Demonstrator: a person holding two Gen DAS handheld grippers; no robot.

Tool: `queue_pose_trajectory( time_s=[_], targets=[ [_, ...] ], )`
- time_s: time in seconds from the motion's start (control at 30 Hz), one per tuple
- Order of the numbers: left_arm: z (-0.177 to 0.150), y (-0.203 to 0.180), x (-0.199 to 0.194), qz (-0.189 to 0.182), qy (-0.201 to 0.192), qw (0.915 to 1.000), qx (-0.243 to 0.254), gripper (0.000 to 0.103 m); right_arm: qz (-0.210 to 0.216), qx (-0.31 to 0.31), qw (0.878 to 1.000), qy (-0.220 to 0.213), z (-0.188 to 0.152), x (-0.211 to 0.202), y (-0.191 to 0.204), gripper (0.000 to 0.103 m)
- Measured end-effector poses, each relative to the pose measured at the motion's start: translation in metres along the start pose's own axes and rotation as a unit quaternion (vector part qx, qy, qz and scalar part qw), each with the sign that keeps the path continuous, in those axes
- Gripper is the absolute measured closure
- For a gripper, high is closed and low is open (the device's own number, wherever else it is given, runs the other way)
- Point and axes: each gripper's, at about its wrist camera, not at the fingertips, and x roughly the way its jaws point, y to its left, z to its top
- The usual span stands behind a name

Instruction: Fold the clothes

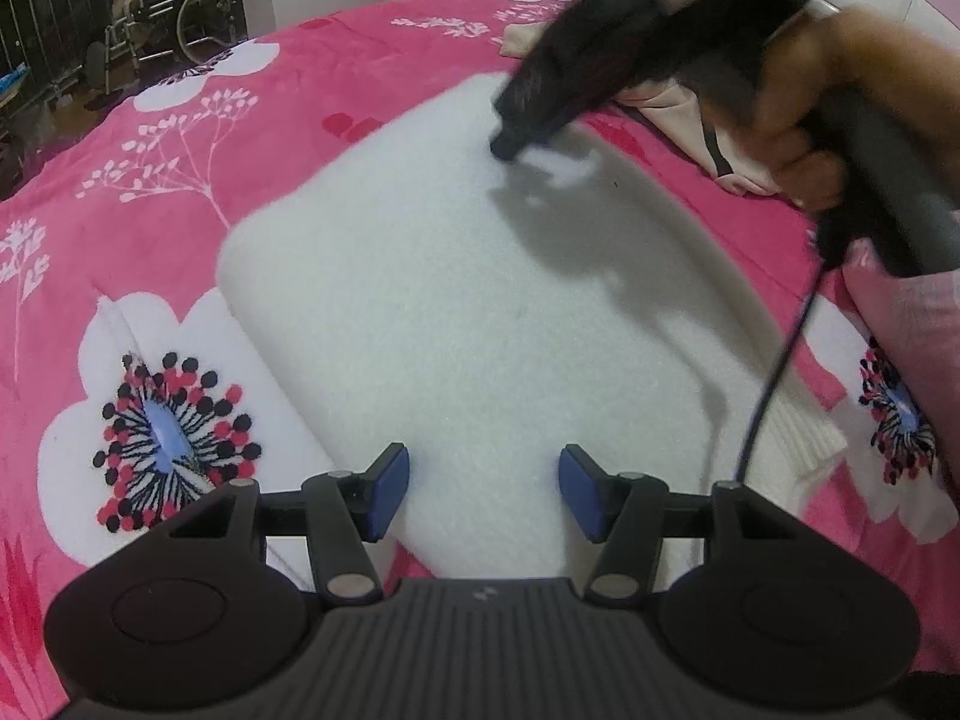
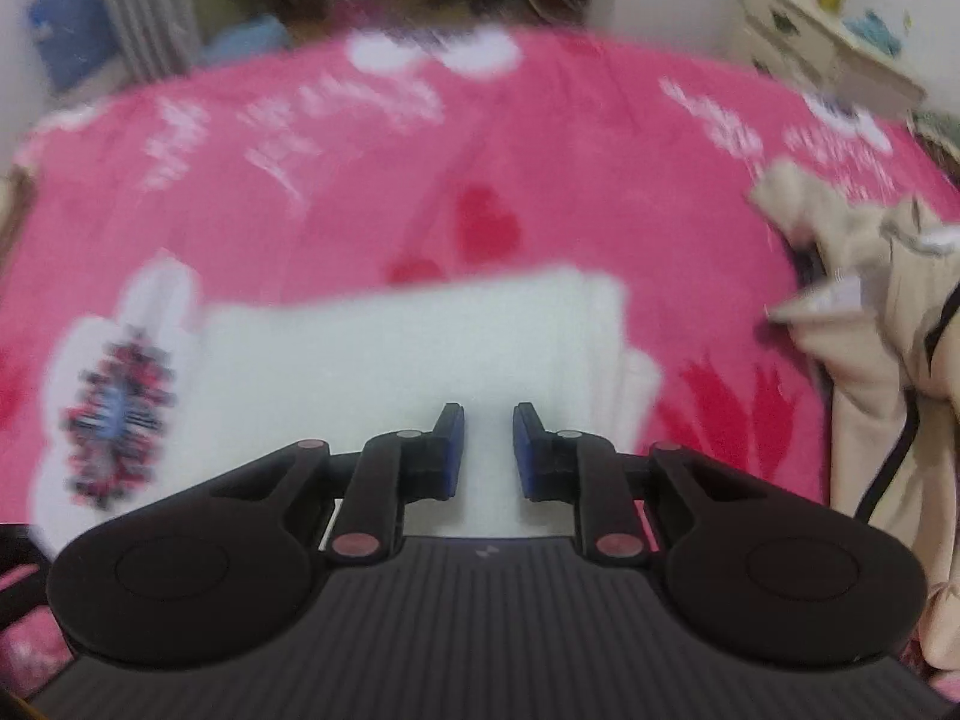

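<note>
Your white garment [image 1: 456,312] lies folded mid-bed while the beige one [image 2: 882,360] sits rumpled far right, likely next; left gripper [image 1: 483,495] wide, right gripper [image 2: 487,450] narrowly parted, both empty.

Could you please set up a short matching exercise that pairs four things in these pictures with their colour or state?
Things:
1. folded white garment
2. bedspread
3. beige garment
4. left claw

Colour or state:
A. pink with white flowers
B. lying crumpled, not yet folded
C. open and holding nothing
D. lying flat in a neat rectangle

Pairs: 1-D, 2-A, 3-B, 4-C
</note>
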Motion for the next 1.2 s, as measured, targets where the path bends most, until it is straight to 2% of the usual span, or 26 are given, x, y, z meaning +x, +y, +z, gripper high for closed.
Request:
queue_pose_trajectory(
  time_s=[0.13,0.23,0.33,0.43,0.5,0.6,0.63,0.73,0.83,0.93,0.97,1.07,1.17,1.2],
  targets=[
    [0.001,0.001,0.002,0.001,0.005,1.0,-0.004,0.045,0.002,0.013,1.0,-0.001,0.008,0.007,-0.003,0.085],
    [-0.002,-0.002,0.001,0.002,0.003,1.0,-0.001,0.045,0.076,-0.018,0.997,-0.014,0.013,0.002,0.025,0.085],
    [-0.004,-0.005,0.0,0.005,0.003,1.0,-0.001,0.044,0.117,-0.074,0.99,-0.003,0.012,0.022,0.055,0.084],
    [-0.007,-0.007,-0.001,0.009,0.002,1.0,0.001,0.044,0.107,-0.127,0.986,0.027,0.006,0.055,0.073,0.086],
    [-0.009,-0.006,-0.001,0.009,0.0,1.0,0.001,0.044,0.104,-0.129,0.985,0.037,0.011,0.06,0.078,0.085],
    [-0.011,-0.005,-0.001,0.007,-0.005,0.9999,0.005,0.043,0.151,-0.113,0.982,0.005,0.023,0.041,0.081,0.085],
    [-0.012,-0.006,-0.001,0.008,-0.006,0.9999,0.007,0.043,0.153,-0.119,0.981,0.004,0.024,0.042,0.085,0.086],
    [-0.011,-0.007,0.001,0.012,-0.006,0.9999,0.01,0.042,0.131,-0.147,0.98,0.029,0.013,0.063,0.094,0.085],
    [-0.012,-0.006,0.001,0.009,-0.01,0.9999,0.01,0.041,0.137,-0.146,0.98,0.01,0.012,0.052,0.085,0.087],
    [-0.014,-0.002,0.001,0.004,-0.012,0.9998,0.013,0.041,0.114,-0.083,0.99,-0.032,0.024,0.028,0.04,0.086],
    [-0.014,-0.001,0.001,0.003,-0.013,0.9998,0.014,0.04,0.091,-0.063,0.993,-0.041,0.027,0.022,0.022,0.085],
    [-0.014,0.0,0.004,0.001,-0.014,0.9998,0.014,0.039,0.035,-0.008,0.999,-0.04,0.03,0.022,-0.028,0.088],
    [-0.012,-0.002,0.006,0.001,-0.014,0.9998,0.015,0.039,0.037,0.004,0.999,-0.027,0.023,0.031,-0.047,0.09],
    [-0.011,-0.002,0.006,0.002,-0.013,0.9998,0.014,0.039,0.039,0.011,0.999,-0.032,0.023,0.023,-0.047,0.09]
  ],
)
